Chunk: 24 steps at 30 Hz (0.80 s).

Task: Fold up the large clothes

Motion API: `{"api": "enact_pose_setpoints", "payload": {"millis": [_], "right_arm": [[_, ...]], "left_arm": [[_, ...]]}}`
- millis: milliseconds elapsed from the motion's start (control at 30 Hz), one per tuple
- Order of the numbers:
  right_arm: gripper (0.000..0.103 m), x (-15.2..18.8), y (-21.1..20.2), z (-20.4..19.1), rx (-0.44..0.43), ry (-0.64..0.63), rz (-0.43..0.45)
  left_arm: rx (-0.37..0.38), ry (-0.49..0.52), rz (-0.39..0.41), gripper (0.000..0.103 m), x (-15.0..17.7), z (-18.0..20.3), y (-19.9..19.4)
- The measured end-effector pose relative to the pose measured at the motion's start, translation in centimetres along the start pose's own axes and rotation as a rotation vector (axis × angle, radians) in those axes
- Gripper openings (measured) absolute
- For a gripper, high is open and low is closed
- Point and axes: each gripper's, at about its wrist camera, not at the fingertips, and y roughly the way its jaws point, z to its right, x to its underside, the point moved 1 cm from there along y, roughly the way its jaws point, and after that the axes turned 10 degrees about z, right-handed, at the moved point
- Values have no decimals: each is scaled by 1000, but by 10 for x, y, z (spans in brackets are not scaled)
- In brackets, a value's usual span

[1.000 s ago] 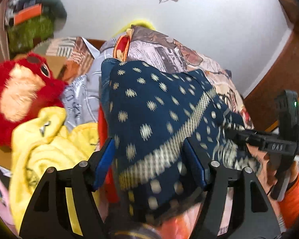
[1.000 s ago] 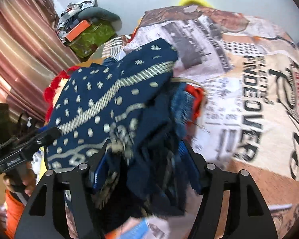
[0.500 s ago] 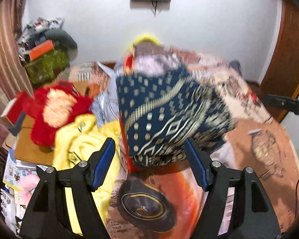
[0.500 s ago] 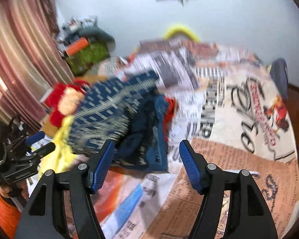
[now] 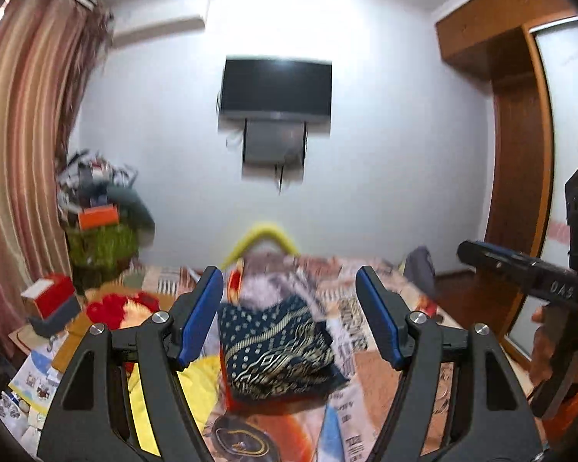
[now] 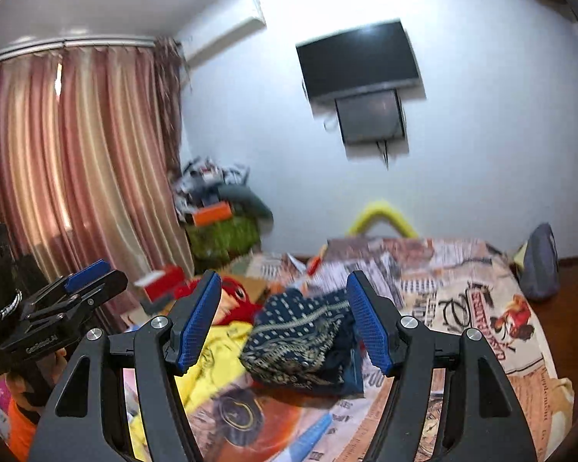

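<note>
Left wrist view: the left gripper stands released, its blue pads spread with nothing between them, and points almost level across the room. A second ago the navy patterned garment filled the space between these pads; it now lies apart from them, folded into a compact bundle on the printed bedspread, just right of the yellow cloth and the red plush toy. The view has swung upward to take in the wall-mounted television and the striped curtain. The right gripper enters at the right edge, cut off by the frame, with part of a hand below it. Right wrist view: the right gripper is likewise released and empty, and the garment sits below and beyond its pads on the bedspread; the left gripper shows at the left edge, raised clear of the bed. Since both tools have lifted away from a bundle left lying on its own, the fold of this piece is judged complete, and a further garment would be due. Motion blur softens the far bedding and the cluttered shelf by the curtain; the underside of the bundle, and thus the neatness of its lower layers, is hidden.
</note>
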Motion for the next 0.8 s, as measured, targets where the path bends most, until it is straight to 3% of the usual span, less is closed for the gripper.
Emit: {"api": "enact_pose_setpoints", "payload": {"millis": [200,267,333,433,600,800], "right_arm": [[65,13,-30,-21,52,-76,79],[72,18,-34,-25,61,-88,88],[80,24,-40,-27,87,-91,97],[87,30,-41,-31,137,-113,100],[99,37,-42,-34,179,-149,79],[101,39,-39,-34,204,-165,62]], "left_arm": [[-46,25,64,71,14,20,-43],[-64,36,59,72,23,24,-51],[-71,36,51,85,29,27,-55],[-105,31,47,96,39,32,-61],[-127,18,34,99,46,29,-59],[-134,-20,25,100,49,22,-57]]}}
